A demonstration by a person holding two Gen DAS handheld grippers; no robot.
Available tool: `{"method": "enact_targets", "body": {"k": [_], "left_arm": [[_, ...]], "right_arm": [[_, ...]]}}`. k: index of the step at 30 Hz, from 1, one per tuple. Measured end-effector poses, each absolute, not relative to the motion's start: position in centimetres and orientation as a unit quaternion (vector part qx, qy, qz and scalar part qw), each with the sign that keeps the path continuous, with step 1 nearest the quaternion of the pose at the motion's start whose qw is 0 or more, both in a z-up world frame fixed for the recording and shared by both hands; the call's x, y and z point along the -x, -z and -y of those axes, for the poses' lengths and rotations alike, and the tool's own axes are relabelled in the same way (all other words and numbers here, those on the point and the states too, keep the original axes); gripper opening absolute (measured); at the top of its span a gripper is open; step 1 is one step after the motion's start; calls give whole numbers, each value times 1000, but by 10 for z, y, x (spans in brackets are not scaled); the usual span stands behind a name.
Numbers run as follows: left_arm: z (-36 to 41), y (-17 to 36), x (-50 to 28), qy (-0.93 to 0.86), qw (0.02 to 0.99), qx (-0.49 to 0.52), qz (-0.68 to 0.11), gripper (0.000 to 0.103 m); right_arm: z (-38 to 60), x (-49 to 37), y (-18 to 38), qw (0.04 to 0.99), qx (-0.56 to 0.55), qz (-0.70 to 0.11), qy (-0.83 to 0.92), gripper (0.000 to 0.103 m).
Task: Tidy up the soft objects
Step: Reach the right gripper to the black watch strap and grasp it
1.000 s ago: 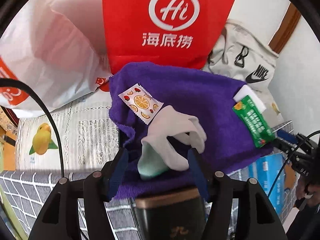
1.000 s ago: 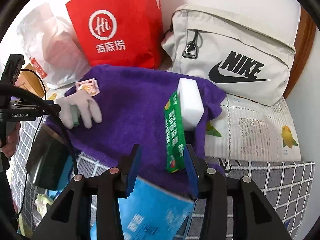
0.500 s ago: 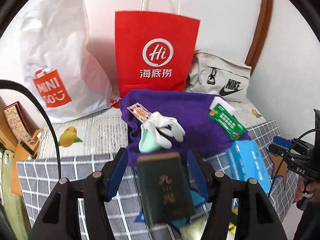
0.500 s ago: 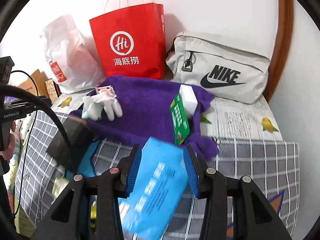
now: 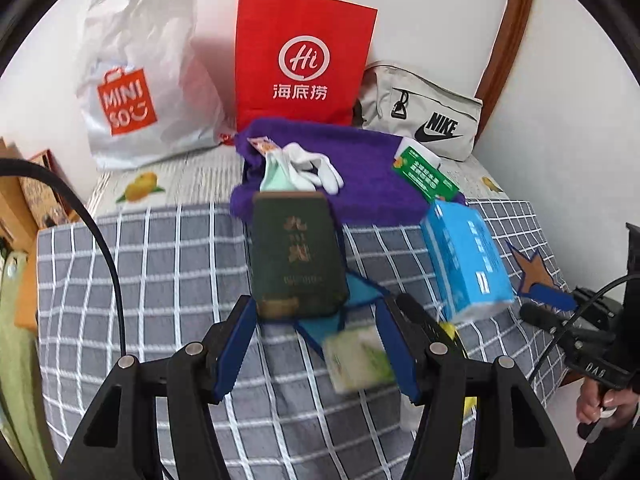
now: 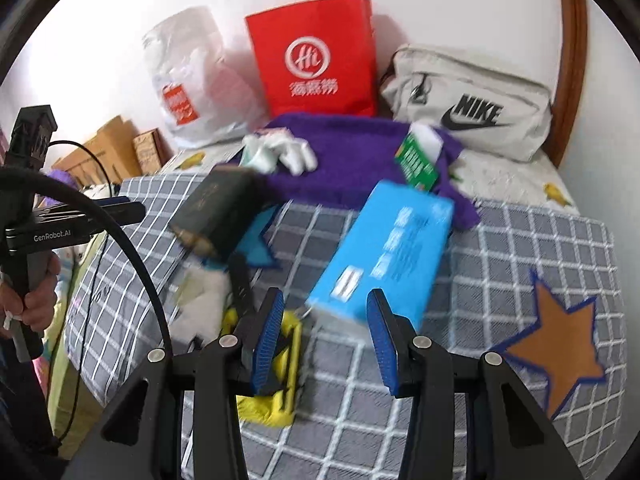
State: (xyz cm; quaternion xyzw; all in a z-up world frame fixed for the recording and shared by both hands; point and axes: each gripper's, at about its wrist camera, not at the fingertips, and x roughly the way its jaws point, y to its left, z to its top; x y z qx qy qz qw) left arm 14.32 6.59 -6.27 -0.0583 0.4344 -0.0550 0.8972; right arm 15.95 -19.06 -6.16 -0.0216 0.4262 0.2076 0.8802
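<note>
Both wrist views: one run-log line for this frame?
left claw: open, empty | right claw: open, empty | white glove on purple towel | blue tissue pack on checked blanket

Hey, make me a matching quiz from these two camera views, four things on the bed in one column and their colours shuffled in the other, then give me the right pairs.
Things:
1. towel
2. paper shopping bag
3. tissue pack
4. glove

Colours:
A. white
B. light blue
C. purple
D. red

Pairs: 1-C, 2-D, 3-B, 4-A
</note>
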Motion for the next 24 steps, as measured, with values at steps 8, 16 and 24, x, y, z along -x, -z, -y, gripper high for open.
{"method": "enact_targets", "body": {"k": [8,16,24], "left_arm": [[-64,85,-115,37,890,93,-444,60],[-63,101,-110,37,882,109,-457,60],[-69,109,-112,41,875,112,-469,60]], "right_arm": [[156,-140,93,860,37,-429,-275,43],[136,-153,119,845,55,-447,-288,41],[125,-163,133,850,77,-449,-265,23]]}}
